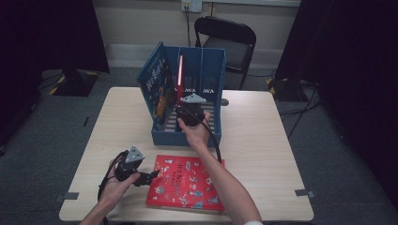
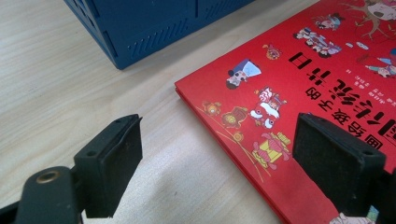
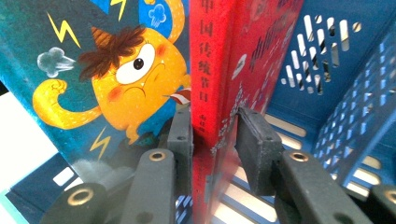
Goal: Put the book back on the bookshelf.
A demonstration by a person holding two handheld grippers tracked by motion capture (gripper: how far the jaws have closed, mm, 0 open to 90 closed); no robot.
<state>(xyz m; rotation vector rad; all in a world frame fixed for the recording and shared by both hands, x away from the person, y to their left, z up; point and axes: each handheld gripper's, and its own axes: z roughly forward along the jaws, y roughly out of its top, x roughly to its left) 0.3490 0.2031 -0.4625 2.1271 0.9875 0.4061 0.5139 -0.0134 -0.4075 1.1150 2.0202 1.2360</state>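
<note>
A thin red book [image 1: 179, 75] stands upright in the middle slot of a blue file rack [image 1: 206, 70]. My right gripper [image 1: 180, 105] is shut on its lower spine. In the right gripper view the red book [image 3: 210, 70] sits between the two pads of that gripper [image 3: 212, 135], one pad on each face. A blue picture book [image 1: 157, 86] with a yellow monster [image 3: 126, 74] leans in the rack's left slot. A second red book [image 1: 185, 183] lies flat near the table's front edge. My left gripper [image 1: 152, 176] rests open at its left edge, jaws straddling the book's corner [image 2: 289, 84].
The rack's slotted blue walls [image 3: 327, 56] close in the right slot, which is free. A black chair [image 1: 227, 40] stands behind the wooden table [image 1: 253, 136]. Bare tabletop lies right of the rack and left of the flat book [image 2: 56, 84].
</note>
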